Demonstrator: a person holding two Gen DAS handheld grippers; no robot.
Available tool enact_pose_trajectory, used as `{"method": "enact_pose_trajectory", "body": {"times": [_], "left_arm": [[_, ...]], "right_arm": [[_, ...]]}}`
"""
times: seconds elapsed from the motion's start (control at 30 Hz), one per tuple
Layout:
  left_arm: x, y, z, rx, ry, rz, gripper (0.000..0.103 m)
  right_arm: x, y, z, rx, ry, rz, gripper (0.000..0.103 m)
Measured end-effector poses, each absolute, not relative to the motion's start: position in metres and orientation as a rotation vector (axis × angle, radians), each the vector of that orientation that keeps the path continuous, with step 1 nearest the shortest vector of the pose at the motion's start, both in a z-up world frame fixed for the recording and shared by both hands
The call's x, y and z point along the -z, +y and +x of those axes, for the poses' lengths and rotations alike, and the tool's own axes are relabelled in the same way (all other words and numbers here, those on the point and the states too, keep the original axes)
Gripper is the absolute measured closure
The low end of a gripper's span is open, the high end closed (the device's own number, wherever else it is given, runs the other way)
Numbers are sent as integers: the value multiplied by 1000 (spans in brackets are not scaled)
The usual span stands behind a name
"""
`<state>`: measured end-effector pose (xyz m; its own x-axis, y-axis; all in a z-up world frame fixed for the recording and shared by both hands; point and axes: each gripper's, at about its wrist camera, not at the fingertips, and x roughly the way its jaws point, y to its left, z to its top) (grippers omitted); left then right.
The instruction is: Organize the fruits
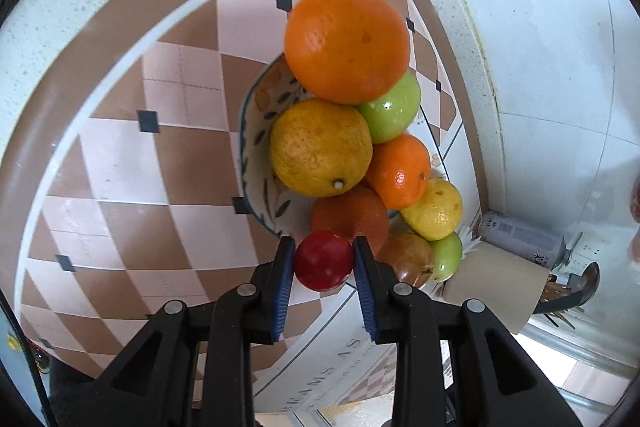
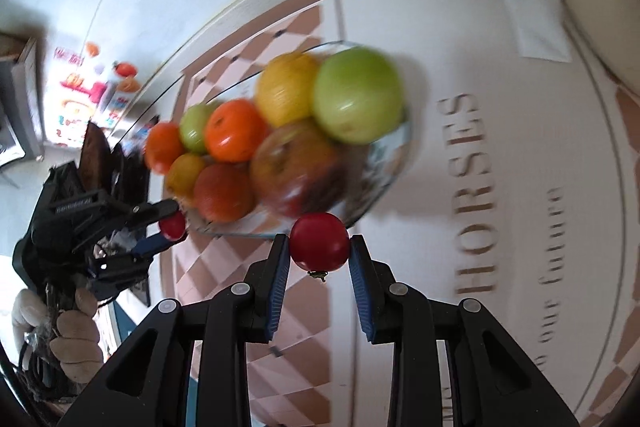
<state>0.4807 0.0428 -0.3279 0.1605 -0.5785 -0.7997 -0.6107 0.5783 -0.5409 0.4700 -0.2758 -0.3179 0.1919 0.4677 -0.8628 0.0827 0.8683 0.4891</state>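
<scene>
A patterned bowl [image 1: 256, 139] holds a pile of oranges, lemons, green apples and a reddish apple; it also shows in the right wrist view [image 2: 384, 163]. My left gripper [image 1: 324, 259] is shut on a small red fruit [image 1: 324, 261] just in front of the bowl. It appears in the right wrist view [image 2: 170, 227] at the bowl's left edge, holding that fruit [image 2: 173, 226]. My right gripper [image 2: 320, 247] is shut on another small red fruit [image 2: 319, 241] with a dark stem end, close to the bowl's near rim.
The bowl stands on a tablecloth [image 1: 160, 155] with brown and pink diamonds and printed lettering [image 2: 476, 195]. A white wall [image 1: 540, 47], a can [image 1: 520, 235] and a cardboard roll [image 1: 496, 287] lie beyond. Colourful packets [image 2: 84, 95] stand at the far left.
</scene>
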Motion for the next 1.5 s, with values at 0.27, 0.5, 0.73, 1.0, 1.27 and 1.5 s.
{"method": "enact_pose_trajectory", "body": {"times": [0.27, 0.5, 0.73, 1.0, 1.27, 1.5], "left_arm": [[337, 37, 488, -73, 1499, -1048, 76], [341, 39, 488, -108, 1524, -1045, 64], [336, 33, 485, -143, 1547, -972, 64], [300, 4, 475, -169, 1535, -502, 14], [265, -22, 445, -170, 1454, -181, 3], [238, -26, 421, -121, 1373, -68, 3]], "right_arm": [[327, -283, 488, -274, 1372, 437, 70], [332, -278, 500, -263, 1353, 368, 69], [328, -282, 501, -250, 1360, 350, 46], [305, -282, 487, -207, 1365, 240, 12], [261, -264, 451, -162, 1303, 99, 5], [222, -259, 419, -96, 1219, 107, 5]]}}
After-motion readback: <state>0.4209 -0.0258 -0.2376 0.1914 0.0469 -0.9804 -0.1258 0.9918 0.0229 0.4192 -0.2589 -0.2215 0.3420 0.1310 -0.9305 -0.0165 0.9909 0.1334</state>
